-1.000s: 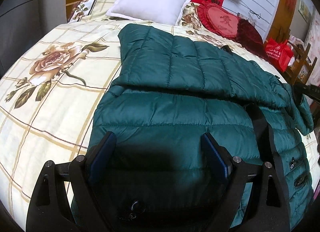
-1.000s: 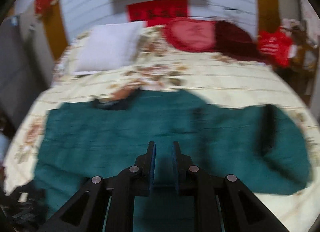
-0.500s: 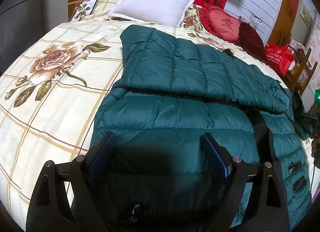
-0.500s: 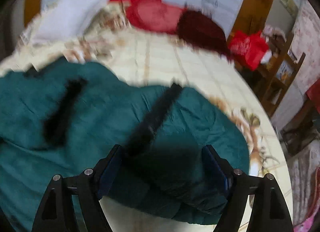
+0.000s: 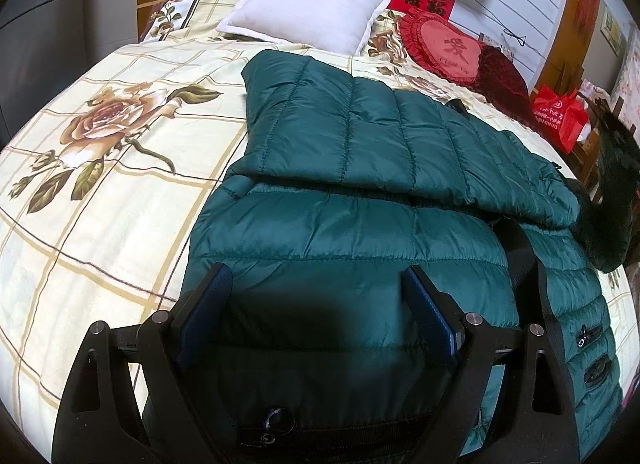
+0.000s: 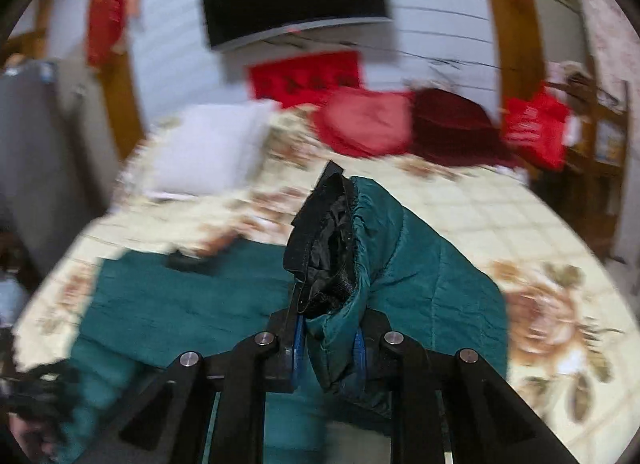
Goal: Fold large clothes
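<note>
Now that your right tongs (image 6: 327,344) have just been closing on the jacket's (image 5: 360,232) cuff (image 6: 336,248), you're lifting that sleeve off the bed (image 5: 100,204) for folding; your left tongs (image 5: 316,320) are hanging wide open, empty.

Green quilted jacket (image 5: 352,232): slick synthetic shell with a soft sheen, stitched puffy panels; black matt lining at the cuff (image 6: 328,240), centre of the right wrist view. Bedspread (image 5: 100,192): matt printed cotton, rose pattern. White pillow (image 5: 308,4), upper centre: fuzzy cloth. Red heart cushion (image 5: 448,52): ruffled cloth. Left claw (image 5: 316,284): matt black plastic, blue pads (image 5: 430,304), shiny metal screws.
</note>
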Demonstrator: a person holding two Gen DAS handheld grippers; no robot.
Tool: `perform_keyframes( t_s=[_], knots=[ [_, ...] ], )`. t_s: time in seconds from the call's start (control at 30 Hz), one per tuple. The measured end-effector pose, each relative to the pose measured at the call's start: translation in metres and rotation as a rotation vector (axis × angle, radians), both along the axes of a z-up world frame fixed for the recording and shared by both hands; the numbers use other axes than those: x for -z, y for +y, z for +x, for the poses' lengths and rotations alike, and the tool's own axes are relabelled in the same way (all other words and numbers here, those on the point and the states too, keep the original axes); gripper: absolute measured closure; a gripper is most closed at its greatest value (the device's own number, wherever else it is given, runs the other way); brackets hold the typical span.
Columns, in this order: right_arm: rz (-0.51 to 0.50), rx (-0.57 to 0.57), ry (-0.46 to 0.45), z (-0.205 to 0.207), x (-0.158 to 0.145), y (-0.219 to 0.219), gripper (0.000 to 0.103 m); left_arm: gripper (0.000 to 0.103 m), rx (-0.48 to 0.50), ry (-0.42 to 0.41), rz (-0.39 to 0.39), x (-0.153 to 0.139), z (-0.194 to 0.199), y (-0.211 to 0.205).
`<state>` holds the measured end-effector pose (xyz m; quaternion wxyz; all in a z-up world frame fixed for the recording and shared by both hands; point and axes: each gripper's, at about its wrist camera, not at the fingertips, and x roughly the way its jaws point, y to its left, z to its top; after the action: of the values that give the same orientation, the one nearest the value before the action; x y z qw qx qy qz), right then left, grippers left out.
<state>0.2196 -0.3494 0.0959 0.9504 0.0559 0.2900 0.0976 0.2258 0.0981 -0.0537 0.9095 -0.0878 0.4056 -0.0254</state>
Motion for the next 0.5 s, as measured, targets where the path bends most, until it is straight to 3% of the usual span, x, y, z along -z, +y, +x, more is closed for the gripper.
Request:
perform_keyframes(
  t_s=[0.13,0.3,0.37,0.43,0.5],
  knots=[
    [0.121,-0.191,0.001,0.002,0.012,0.058,0.084,0.016,0.0,0.0,-0.001,0.0,0.0,0.0],
    [0.173,-0.285,0.101,0.01,0.063,0.115,0.083,0.016,-0.001,0.007,0.001,0.002,0.0,-0.001],
    [0.187,-0.274,0.199,0.017,0.088,0.124,0.074,0.016,-0.002,0.012,0.006,0.002,0.0,-0.002],
    [0.204,-0.228,0.29,0.021,0.105,0.126,0.045,0.015,-0.002,0.019,0.016,0.003,0.002,-0.004],
    [0.27,-0.228,0.291,0.016,0.105,0.124,0.034,0.015,0.002,0.035,0.039,0.003,0.004,-0.007]
  ],
)
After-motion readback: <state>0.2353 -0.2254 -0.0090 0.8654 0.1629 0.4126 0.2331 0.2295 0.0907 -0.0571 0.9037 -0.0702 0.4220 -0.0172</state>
